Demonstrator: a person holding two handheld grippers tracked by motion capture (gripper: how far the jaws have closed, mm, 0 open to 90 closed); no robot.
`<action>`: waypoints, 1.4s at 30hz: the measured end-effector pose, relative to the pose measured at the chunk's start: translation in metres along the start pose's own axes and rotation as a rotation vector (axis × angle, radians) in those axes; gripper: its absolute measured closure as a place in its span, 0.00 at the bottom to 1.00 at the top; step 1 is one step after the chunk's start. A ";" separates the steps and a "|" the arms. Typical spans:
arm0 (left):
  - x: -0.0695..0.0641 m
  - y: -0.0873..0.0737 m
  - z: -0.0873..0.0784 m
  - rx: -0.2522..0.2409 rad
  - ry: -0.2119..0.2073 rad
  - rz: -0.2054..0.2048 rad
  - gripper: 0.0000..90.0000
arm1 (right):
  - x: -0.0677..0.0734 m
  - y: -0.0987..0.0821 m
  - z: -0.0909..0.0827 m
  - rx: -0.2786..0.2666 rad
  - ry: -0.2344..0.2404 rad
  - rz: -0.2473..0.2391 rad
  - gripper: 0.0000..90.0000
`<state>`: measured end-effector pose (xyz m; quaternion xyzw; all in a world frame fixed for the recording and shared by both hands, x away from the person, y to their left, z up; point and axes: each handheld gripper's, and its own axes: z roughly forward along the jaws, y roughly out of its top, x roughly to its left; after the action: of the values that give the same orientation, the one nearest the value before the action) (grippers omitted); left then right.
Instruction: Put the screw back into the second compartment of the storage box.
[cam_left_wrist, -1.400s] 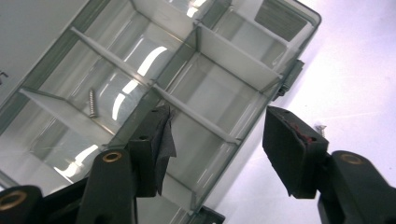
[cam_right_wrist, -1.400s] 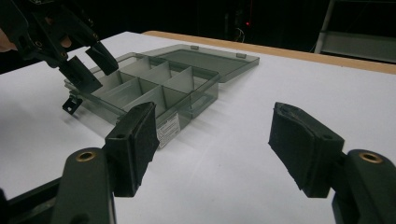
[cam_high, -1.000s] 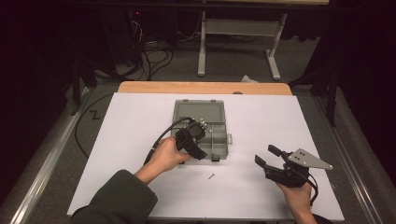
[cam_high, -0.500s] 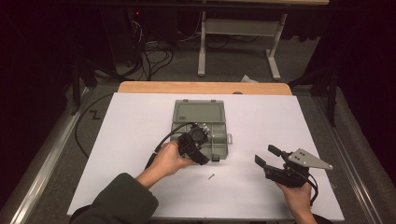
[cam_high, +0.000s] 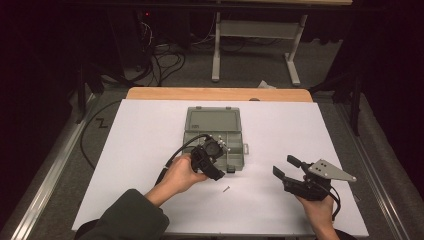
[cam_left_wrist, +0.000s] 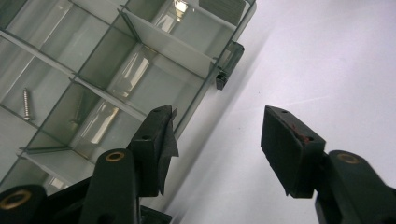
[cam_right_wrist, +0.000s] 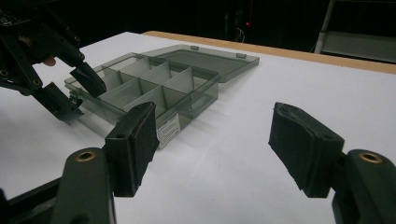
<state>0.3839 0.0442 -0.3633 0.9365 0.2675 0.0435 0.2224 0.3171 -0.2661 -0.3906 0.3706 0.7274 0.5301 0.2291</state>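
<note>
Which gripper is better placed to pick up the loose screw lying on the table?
Left. The left gripper is open beside the organizer box, nearer the screw; the right gripper sits farther away.

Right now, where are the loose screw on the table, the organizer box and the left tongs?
loose screw (cam_high: 226, 189), high view, middle of its shaft.
organizer box (cam_high: 214, 121), high view, its open lid.
left tongs (cam_left_wrist: 217, 140), left gripper view, midway between the open tips.
</note>
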 end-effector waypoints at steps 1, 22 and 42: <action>-0.001 0.000 0.000 0.000 0.000 0.003 0.49 | 0.000 0.000 0.000 -0.001 0.001 -0.002 0.38; -0.025 0.001 0.024 0.051 -0.048 0.057 0.55 | 0.000 0.000 0.000 -0.003 -0.001 0.000 0.38; -0.034 0.001 0.042 0.095 -0.058 0.096 0.76 | 0.000 0.000 0.000 -0.002 -0.001 0.001 0.38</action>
<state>0.3633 0.0094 -0.3992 0.9587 0.2173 0.0145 0.1830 0.3170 -0.2662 -0.3905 0.3709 0.7266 0.5309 0.2296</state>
